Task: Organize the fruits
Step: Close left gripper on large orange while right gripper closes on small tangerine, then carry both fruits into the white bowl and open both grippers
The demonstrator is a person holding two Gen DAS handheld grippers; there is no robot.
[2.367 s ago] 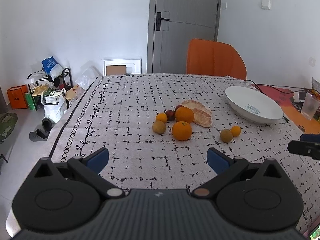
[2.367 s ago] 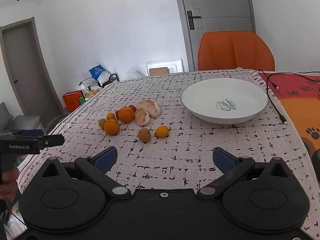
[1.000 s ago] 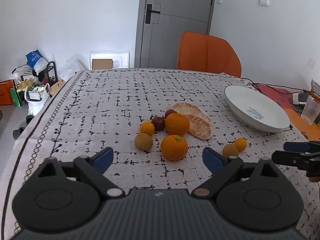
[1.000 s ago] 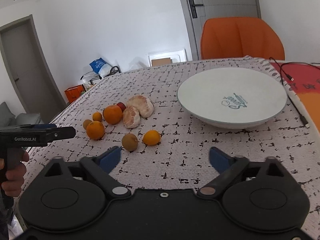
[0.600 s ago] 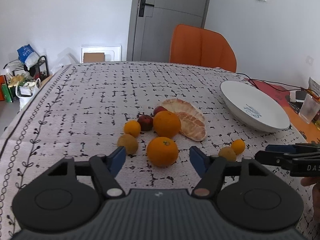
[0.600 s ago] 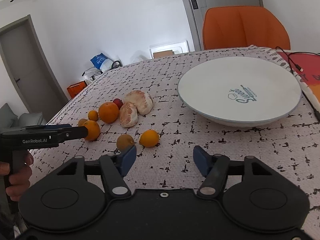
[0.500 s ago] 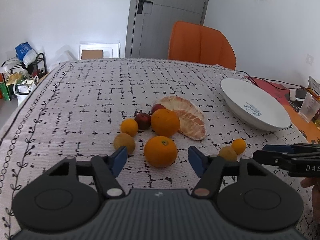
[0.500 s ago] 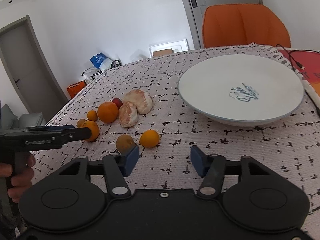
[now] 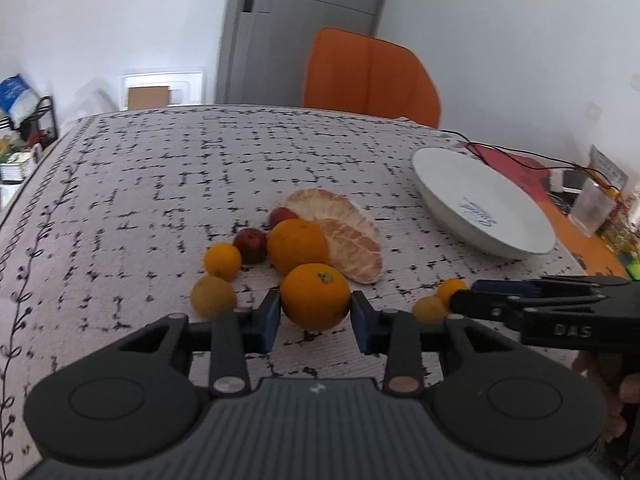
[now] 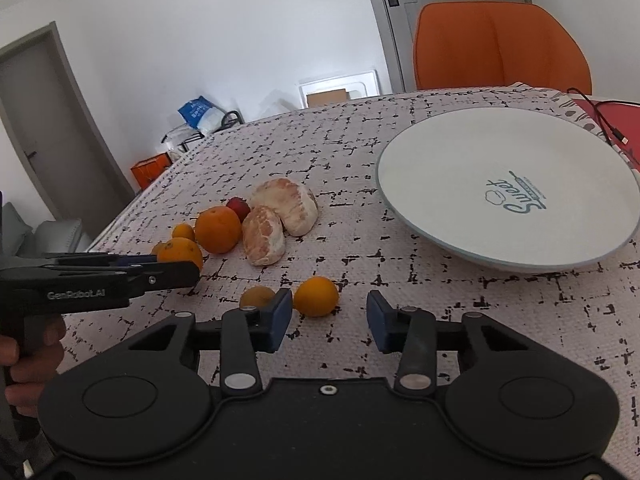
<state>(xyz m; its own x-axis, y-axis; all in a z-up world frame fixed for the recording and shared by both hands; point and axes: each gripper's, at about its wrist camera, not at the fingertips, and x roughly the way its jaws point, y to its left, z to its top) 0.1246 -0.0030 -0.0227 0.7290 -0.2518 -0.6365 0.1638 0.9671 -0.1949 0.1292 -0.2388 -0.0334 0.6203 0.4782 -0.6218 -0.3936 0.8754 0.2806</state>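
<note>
Claws have both narrowed and moved in on the fruit since a second ago, when each stood wide and well back from the desk [image 9: 160, 184]. Your left claw [image 9: 316, 318] now brackets the nearest orange [image 9: 315, 296] at the centre of the left wrist view: the blue pads sit just at its two sides, though you cannot tell from these frames whether they press it yet, and the orange rests on the cloth. Your right claw [image 10: 327, 322] is partly open and holds nothing; the small orange fruit [image 10: 316, 296] lies just ahead of its left pad, low in the middle of the right wrist view, with a dull yellow-brown fruit [image 10: 257, 297] touching or nearly touching that pad. That suggests two pickups are about to begin at once. The white bowl [image 10: 440, 200], at the right of both views, has nothing in it; only its printed logo shows. The rest of the fruit, a second orange [image 9: 297, 245], two peeled citrus halves [image 10: 284, 216], the dark red fruits [image 9: 250, 245] and the small yellow ones [image 9: 222, 261], sits clustered at mid-frame, apart from the bowl.
</note>
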